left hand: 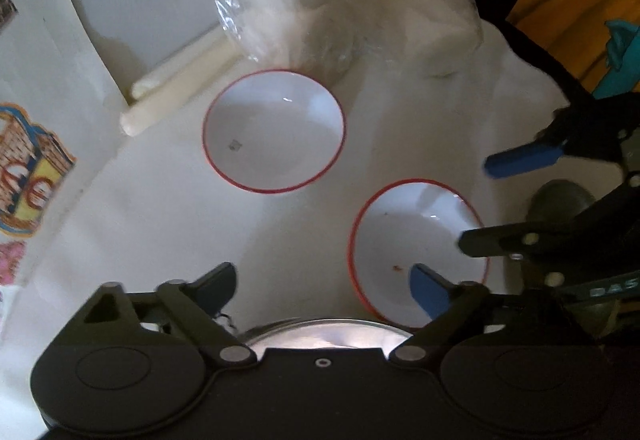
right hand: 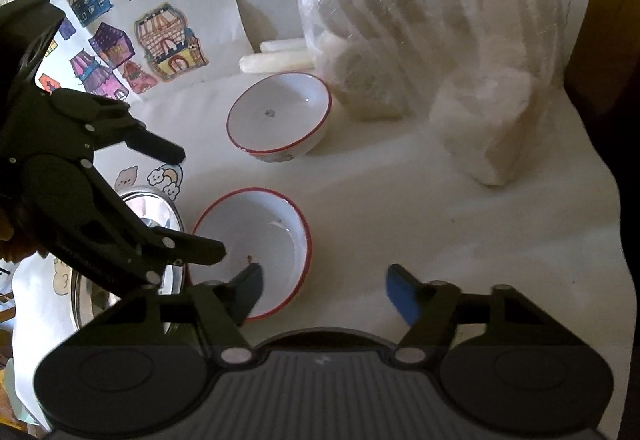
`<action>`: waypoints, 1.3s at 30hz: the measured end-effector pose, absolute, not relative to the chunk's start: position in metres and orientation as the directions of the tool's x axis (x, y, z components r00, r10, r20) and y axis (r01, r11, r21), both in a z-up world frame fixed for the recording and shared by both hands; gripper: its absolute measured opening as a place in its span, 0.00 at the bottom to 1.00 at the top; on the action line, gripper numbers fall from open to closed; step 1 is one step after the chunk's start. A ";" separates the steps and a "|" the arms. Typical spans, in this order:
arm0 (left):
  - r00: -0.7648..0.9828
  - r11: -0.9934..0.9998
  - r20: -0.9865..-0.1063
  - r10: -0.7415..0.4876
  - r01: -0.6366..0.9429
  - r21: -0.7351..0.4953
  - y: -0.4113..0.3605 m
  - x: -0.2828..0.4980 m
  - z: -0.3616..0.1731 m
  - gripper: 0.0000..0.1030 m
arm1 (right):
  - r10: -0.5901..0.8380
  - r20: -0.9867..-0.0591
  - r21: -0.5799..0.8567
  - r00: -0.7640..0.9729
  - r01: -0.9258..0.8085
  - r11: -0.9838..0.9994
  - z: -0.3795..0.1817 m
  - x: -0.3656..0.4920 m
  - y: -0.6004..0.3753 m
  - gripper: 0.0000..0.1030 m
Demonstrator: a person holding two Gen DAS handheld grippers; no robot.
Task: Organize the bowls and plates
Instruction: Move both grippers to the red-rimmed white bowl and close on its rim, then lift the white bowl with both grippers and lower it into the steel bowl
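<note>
While both grippers hung over the desk [right hand: 400, 200], the near bowl [right hand: 256, 240], white with a red rim, served as the landmark. The left gripper [left hand: 320, 288] stood just left of it, jaws spread over a steel plate [left hand: 320, 332], pinching nothing. The right gripper [right hand: 324, 290] had its jaws spread astride the near bowl's right rim, not yet pressing. A far bowl [right hand: 280, 116] sat beyond, apart. The step looked like picking up; next, the right jaws likely needed closing on that rim.
</note>
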State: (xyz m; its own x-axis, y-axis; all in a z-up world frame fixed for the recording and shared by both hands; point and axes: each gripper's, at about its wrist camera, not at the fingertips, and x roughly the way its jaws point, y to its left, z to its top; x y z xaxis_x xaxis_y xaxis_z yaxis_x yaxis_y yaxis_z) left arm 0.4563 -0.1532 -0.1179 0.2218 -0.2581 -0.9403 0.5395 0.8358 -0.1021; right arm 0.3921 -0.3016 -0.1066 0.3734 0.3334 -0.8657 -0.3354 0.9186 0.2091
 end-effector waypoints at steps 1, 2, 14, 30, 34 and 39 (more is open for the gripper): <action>0.215 0.838 -0.939 -0.270 0.533 -0.118 -0.153 0.457 -0.118 0.80 | 0.336 -0.867 0.213 0.368 -0.335 0.918 -0.107 0.394 -0.301 0.60; 0.210 0.839 -0.938 -0.277 0.529 -0.129 -0.153 0.457 -0.118 0.78 | 0.339 -0.868 0.218 0.363 -0.334 0.917 -0.108 0.395 -0.301 0.58; 0.140 0.848 -0.933 -0.332 0.478 -0.230 -0.159 0.458 -0.128 0.21 | 0.365 -0.882 0.272 0.297 -0.312 0.910 -0.118 0.409 -0.293 0.11; 0.233 0.926 -0.921 -0.312 0.292 -0.240 -0.157 0.466 -0.105 0.04 | 0.383 -0.846 0.311 0.370 -0.239 0.920 -0.101 0.413 -0.311 0.06; 0.269 0.928 -0.908 -0.321 0.279 -0.245 -0.160 0.463 -0.089 0.04 | 0.388 -0.824 0.320 0.412 -0.226 0.920 -0.087 0.412 -0.321 0.06; 0.308 0.930 -0.896 -0.321 0.279 -0.238 -0.166 0.459 -0.072 0.04 | 0.395 -0.803 0.329 0.447 -0.220 0.918 -0.074 0.409 -0.332 0.06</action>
State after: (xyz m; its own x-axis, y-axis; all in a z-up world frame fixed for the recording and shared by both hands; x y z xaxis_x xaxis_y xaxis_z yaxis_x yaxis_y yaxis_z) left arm 0.4588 -0.1658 -0.0715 0.3076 -0.3213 -0.8956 0.2793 0.9303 -0.2378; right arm 0.4088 -0.3321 -0.0742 0.4468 0.3947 -0.8029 -0.2197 0.9183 0.3292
